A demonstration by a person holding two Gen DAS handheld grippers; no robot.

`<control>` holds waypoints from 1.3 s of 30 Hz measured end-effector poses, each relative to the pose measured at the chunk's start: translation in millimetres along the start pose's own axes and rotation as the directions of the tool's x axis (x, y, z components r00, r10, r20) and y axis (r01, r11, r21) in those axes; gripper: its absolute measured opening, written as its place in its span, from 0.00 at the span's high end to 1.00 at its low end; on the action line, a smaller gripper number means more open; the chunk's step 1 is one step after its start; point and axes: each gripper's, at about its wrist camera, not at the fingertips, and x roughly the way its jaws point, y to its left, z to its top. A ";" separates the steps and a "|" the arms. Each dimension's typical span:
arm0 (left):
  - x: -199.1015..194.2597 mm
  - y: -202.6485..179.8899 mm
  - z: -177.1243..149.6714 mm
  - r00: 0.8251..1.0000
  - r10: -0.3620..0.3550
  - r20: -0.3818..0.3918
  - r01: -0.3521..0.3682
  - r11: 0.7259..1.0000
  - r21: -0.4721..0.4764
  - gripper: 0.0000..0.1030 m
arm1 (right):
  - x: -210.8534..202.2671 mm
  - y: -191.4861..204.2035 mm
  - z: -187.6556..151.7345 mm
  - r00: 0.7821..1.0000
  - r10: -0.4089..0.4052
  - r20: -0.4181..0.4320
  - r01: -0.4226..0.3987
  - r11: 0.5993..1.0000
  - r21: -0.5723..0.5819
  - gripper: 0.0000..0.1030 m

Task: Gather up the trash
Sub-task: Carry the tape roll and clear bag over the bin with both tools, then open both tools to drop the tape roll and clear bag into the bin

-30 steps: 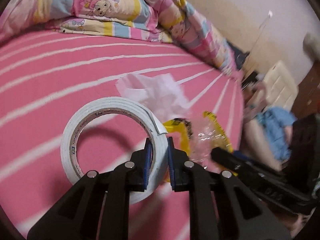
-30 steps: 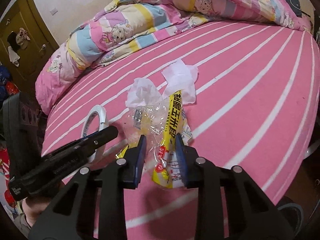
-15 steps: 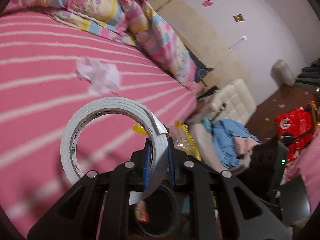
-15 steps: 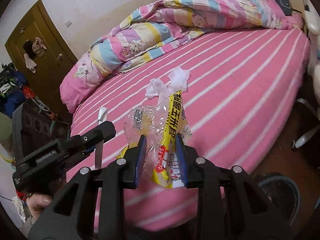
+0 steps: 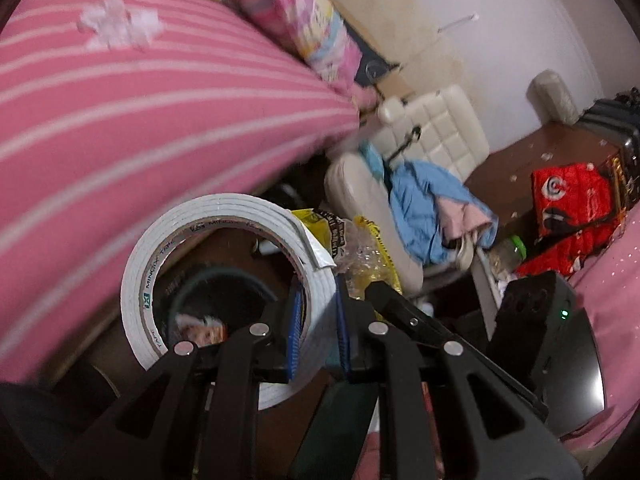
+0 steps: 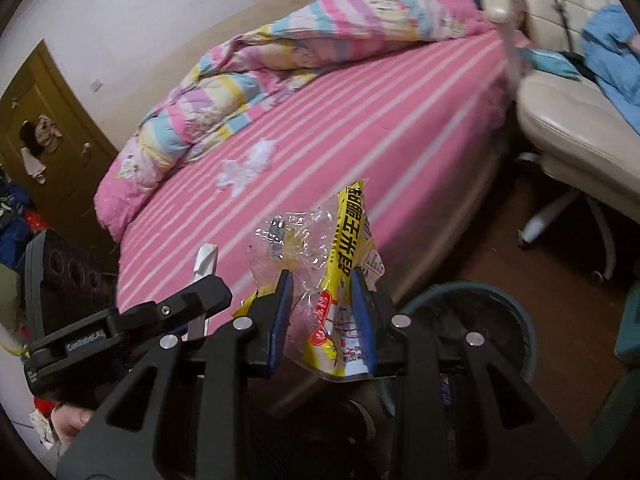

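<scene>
Beyond the pink striped bed's (image 6: 400, 120) edge, left gripper (image 5: 316, 312) clamps the tape roll (image 5: 224, 280); right gripper (image 6: 322, 320) pinches the snack wrapper (image 6: 340, 280); carrying step, release over the bin (image 6: 500, 328) next.

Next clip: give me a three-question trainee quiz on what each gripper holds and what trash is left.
1. True or false: the left gripper is shut on a roll of white tape.
2. What does the right gripper hold? A) tissue B) yellow snack wrapper C) sock
3. Fill in: two crumpled ____ lie on the pink striped bed.

Key: 1 true; 2 B, yellow snack wrapper; 3 tissues.
</scene>
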 end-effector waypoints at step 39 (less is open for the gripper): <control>236.2 62.0 -53.2 0.817 0.263 -0.514 -0.248 0.964 0.098 0.84 | 86.7 -164.0 -93.9 0.925 -0.236 -0.297 0.292 0.943 0.158 0.69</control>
